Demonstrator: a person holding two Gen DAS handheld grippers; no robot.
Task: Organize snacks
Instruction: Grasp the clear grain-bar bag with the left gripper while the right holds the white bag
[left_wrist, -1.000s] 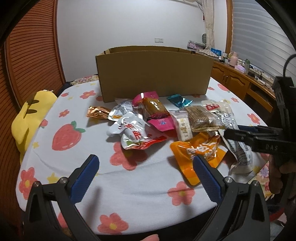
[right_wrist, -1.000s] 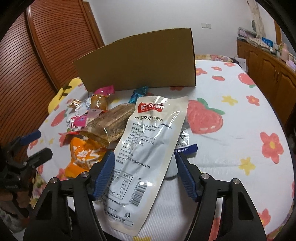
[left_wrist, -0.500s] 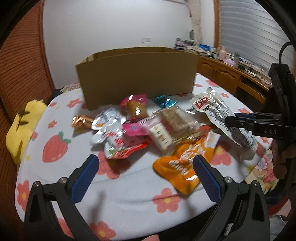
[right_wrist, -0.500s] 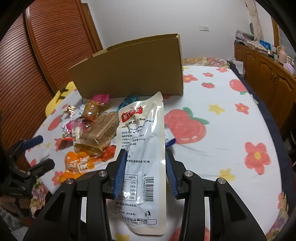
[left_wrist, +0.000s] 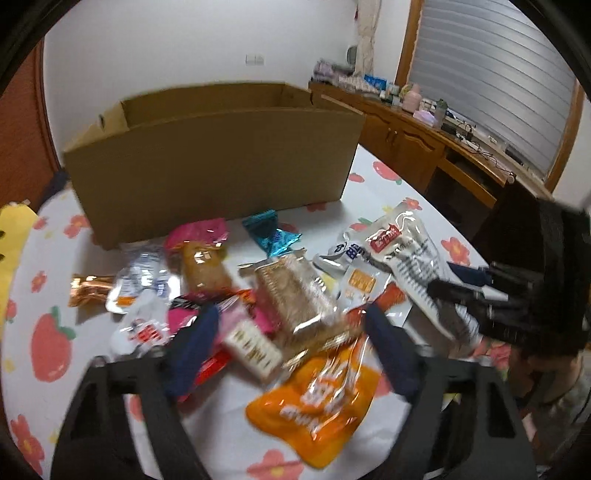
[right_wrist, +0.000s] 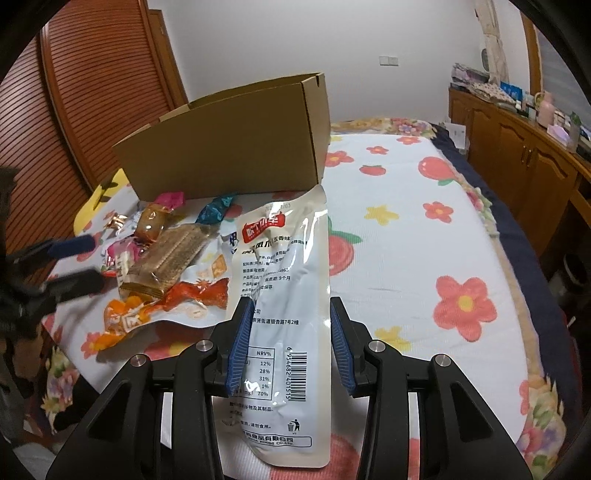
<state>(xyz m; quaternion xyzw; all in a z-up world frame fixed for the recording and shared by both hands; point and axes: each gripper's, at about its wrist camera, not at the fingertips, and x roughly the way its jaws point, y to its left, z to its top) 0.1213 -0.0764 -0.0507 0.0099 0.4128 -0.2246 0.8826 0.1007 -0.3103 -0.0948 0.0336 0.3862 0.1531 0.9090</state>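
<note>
My right tongs (right_wrist: 288, 345) have closed on the glossy white pouch (right_wrist: 284, 295) and lifted its far end off the bed (right_wrist: 424, 229), so it's ready for the cardboard box (right_wrist: 229, 147). My left tongs (left_wrist: 291, 354), spread, have dropped over the crinkly foil snack pile (left_wrist: 258, 295).

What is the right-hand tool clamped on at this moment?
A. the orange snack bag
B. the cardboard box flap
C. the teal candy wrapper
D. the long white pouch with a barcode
D: the right tool has its blue pads pressed on both sides of the long white pouch, whose barcode end hangs toward the camera.
</note>
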